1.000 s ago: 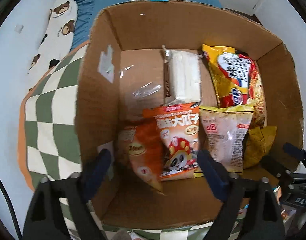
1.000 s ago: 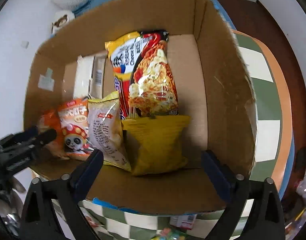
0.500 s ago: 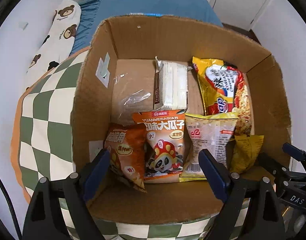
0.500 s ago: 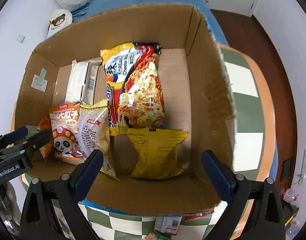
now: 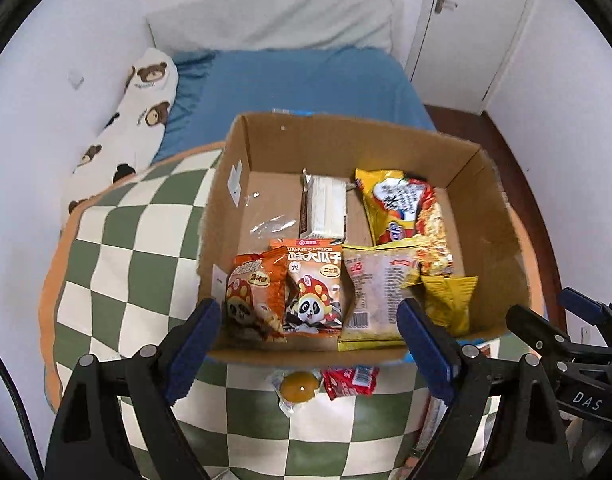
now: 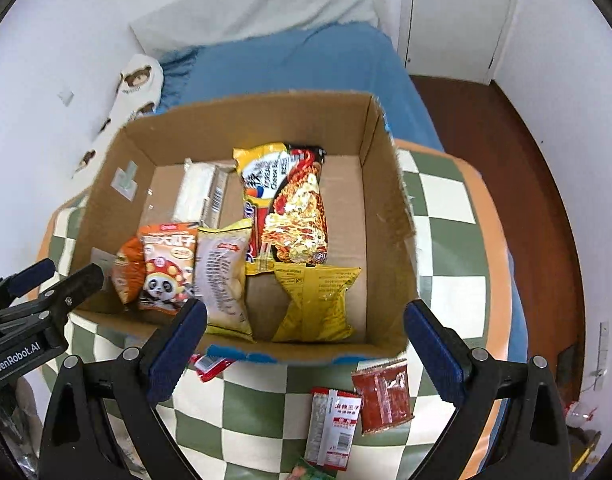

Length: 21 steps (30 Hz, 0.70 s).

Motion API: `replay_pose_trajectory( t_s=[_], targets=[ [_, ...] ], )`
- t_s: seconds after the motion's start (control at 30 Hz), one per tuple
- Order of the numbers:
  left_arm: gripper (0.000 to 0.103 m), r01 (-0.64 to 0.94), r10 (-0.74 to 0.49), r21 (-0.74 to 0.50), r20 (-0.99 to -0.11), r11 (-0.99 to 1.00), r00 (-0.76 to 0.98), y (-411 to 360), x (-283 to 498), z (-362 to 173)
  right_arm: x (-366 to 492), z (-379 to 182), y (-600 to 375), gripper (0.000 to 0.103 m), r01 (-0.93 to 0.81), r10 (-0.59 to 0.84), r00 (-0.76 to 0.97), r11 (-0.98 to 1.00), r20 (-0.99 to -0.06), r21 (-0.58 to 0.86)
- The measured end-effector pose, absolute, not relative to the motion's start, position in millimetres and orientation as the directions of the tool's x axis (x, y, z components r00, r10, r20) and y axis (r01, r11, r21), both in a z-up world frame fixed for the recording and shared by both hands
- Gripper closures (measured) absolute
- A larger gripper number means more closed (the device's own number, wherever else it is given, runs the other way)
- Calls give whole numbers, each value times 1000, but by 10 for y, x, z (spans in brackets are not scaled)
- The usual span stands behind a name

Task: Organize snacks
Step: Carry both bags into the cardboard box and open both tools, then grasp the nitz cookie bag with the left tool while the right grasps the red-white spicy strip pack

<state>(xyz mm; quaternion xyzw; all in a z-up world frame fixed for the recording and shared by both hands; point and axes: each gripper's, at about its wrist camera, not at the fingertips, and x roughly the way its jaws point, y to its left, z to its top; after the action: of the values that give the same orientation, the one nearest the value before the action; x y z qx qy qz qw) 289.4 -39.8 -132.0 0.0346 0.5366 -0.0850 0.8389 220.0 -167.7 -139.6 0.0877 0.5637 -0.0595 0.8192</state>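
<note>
cardboard box, snack packs inside, left tool empty

One cardboard box is counted. Six snack packets are seen inside it: two orange panda bags, one pale bag, one yellow bag, one noodle packet and one white packet. Two claws are seen, left claw and right claw.

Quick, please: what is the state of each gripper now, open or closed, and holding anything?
Left gripper: open, holding nothing.
Right gripper: open, holding nothing.
</note>
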Motion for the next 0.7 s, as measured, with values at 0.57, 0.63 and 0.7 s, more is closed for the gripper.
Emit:
replay_pose_trajectory(
  t_s=[0.57, 0.63, 0.7],
  targets=[
    [13, 227, -164, -41, -817, 973, 553, -404, 1988, -619, 1196, -401, -1530, 2, 194, -54, 578, 978, -814, 73],
    [13, 227, -171, -48, -811, 973, 559, -398, 1938, -571, 1108, -311, -1501, 2, 191, -55, 595, 979, -802, 75],
    [13, 221, -172, -54, -808, 974, 563, -379, 1881, -550, 1031, -248, -1487, 2, 190, -43, 603, 978, -797, 91]
  ],
)
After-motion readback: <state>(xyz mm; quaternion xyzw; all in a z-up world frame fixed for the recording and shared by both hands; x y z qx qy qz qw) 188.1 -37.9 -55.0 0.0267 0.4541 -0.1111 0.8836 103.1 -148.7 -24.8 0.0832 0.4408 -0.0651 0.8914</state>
